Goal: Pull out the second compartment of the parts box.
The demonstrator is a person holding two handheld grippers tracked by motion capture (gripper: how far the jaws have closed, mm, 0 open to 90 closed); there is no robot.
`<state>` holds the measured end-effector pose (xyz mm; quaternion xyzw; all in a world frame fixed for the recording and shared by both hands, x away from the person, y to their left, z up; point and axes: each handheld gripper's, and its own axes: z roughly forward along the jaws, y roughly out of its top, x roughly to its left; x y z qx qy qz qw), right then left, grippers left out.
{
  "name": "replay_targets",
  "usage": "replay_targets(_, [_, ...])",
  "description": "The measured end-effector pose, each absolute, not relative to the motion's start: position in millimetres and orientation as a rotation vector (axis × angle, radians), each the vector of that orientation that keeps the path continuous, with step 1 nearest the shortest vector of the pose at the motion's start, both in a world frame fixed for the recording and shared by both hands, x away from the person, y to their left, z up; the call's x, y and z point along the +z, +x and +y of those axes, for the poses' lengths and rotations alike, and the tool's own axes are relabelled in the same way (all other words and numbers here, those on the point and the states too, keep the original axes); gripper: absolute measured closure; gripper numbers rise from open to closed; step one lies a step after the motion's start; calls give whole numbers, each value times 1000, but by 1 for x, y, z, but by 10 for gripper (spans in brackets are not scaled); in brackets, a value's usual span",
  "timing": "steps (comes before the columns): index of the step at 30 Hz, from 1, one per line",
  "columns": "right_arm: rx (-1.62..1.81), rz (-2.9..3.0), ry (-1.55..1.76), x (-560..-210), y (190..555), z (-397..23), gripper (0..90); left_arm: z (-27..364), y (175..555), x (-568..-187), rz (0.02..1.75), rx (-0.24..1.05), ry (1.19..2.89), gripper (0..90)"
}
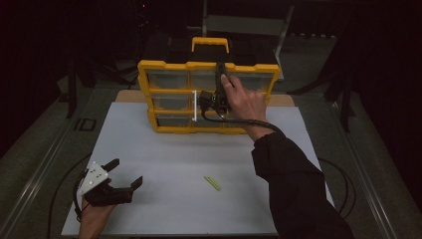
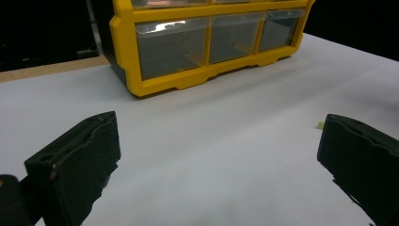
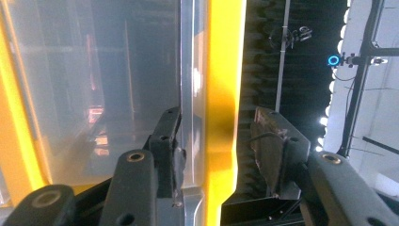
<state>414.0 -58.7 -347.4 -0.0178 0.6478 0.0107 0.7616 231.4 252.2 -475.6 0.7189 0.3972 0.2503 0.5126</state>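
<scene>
Right claw [image 3: 216, 117]: jaws partly closed and straddling an edge of the yellow organiser [image 1: 164, 64]. One pad lies against the wall of a clear drawer [image 3: 94, 70], the other stands just off the far side of a yellow frame bar [image 3: 225, 70]. A thin dark gap shows there, so I cannot tell whether the pads actually pinch yet. My guess at the purpose is a hold on a drawer front, to draw it out or seat it. From the high view my right hand [image 1: 246, 104] sits at the organiser's middle row, towards its right, with the cable looping down off the front.

Left claw [image 1: 128, 172]: jaws wide apart with nothing between them. It is parked low on the tabletop [image 1: 199, 149], well in front of the organiser and off to its left, and is aimed at its bottom row. I judge it is kept clear so the right side can work alone.

Organiser: stands upright at the far side of the tabletop, drawer fronts facing me in three rows of three, carry handle [image 1: 210, 41] on top. Upright suits a level reach to the drawers. The bottom drawers look empty through the plastic.

Small yellow-green stick [image 1: 212, 182]: lies loose in front of the organiser, well apart from it and nearer my side.

Writing: no brand, label or lettering is readable on the organiser or drawers, as the light is too dim.
</scene>
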Motion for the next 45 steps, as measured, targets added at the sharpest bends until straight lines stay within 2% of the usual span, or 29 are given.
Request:
replay_targets(8, [34, 1421, -51, -347, 407, -59, 584, 252, 232, -476, 956, 601, 1731, 9])
replay_targets(20, [33, 1523, -62, -344, 398, -60, 786, 251, 232, -477, 955, 595, 1735, 9])
replay_targets(45, [21, 1554, -66, -342, 380, -59, 794, 252, 232, -477, 956, 593, 1731, 9])
